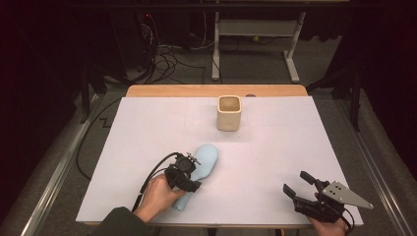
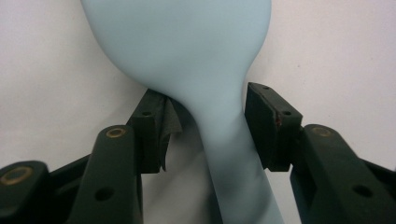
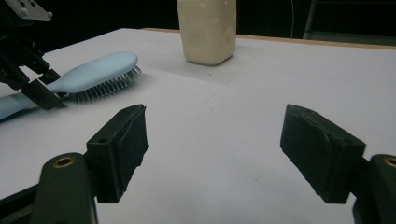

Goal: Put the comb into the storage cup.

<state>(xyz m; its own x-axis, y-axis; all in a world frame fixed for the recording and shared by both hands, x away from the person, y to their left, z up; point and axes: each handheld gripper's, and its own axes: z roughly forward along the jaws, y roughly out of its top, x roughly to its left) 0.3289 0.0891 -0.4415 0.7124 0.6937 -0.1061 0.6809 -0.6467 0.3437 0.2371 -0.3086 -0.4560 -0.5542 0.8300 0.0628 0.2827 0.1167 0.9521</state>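
Note:
A pale blue hairbrush (image 1: 204, 160) lies bristles down on the white table (image 1: 295, 137), left of centre near the front. My left gripper (image 1: 188, 173) comes down over the brush's neck. In the left gripper view the hairbrush (image 2: 187, 46) runs up between the jaws of the left gripper (image 2: 205, 116); the right pad is against the handle and a gap shows at the left pad, so the gripper is open. My right gripper (image 1: 296, 182) rests at the front right, open and empty. Its own view shows the right gripper (image 3: 215, 140), the hairbrush (image 3: 93, 70) and the left gripper (image 3: 37, 88) at far left.
A cream square cup (image 1: 229, 114) stands upright at the back centre of the table, also seen as the cup (image 3: 207, 30) ahead of the right gripper. Beyond the table's far wooden edge (image 1: 216, 90) are cables and a desk frame on the floor.

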